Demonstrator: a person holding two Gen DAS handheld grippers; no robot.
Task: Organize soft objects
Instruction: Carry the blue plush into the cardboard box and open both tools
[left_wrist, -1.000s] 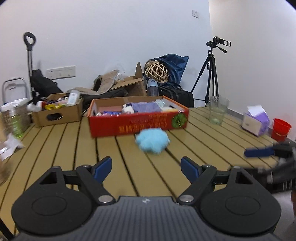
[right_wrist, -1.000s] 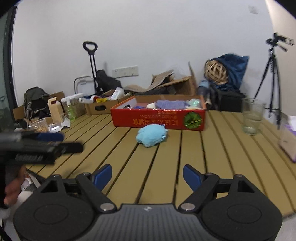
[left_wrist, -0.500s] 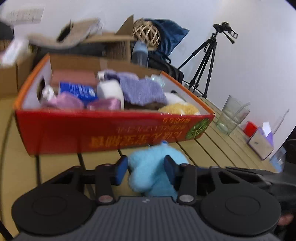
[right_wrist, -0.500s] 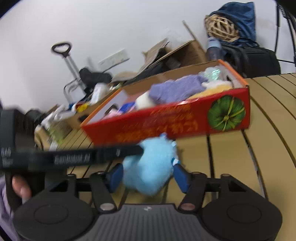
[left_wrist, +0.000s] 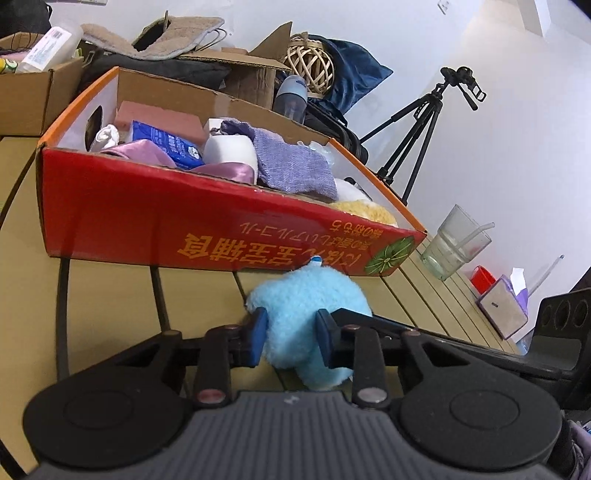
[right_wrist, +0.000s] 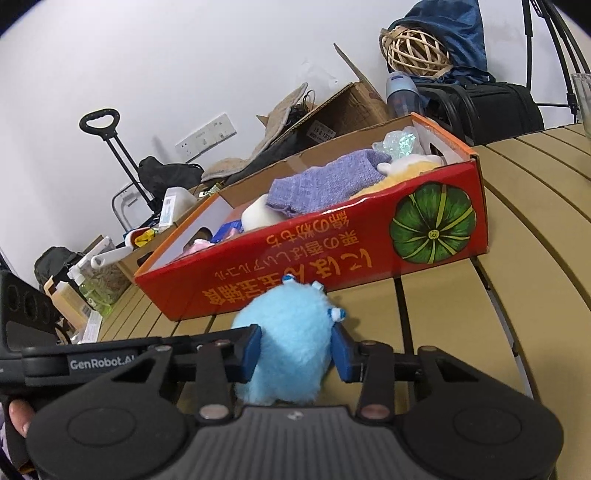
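Two grippers close on one fluffy light-blue plush toy at once, and that doubling is where the trouble may start. Low in the left wrist view, the left gripper has its blue pads pressed into the toy's sides, its jaws having just been closing with the plush between them. Low in the right wrist view, the right gripper does the same from the other side, its jaws also just narrowed onto the fur, so both are grasping the same toy. The toy sits on the tan slatted table, just in front of the long red cardboard box with orange lettering, touching or nearly touching its front wall.

My judgement is that several things could go wrong. If the hands lift at different rates or pull apart, the plush may stretch and slip out of one pair of pads. The pads grip mostly loose fur, so a shallow hold could slide off on the way up. The box wall stands right behind the toy; a low carry would catch the rim and shove the light box back. Inside, the lilac knitted cloth, white foam roll and yellow plush already crowd the centre and right of the box, so the toy could perch on top and roll out.
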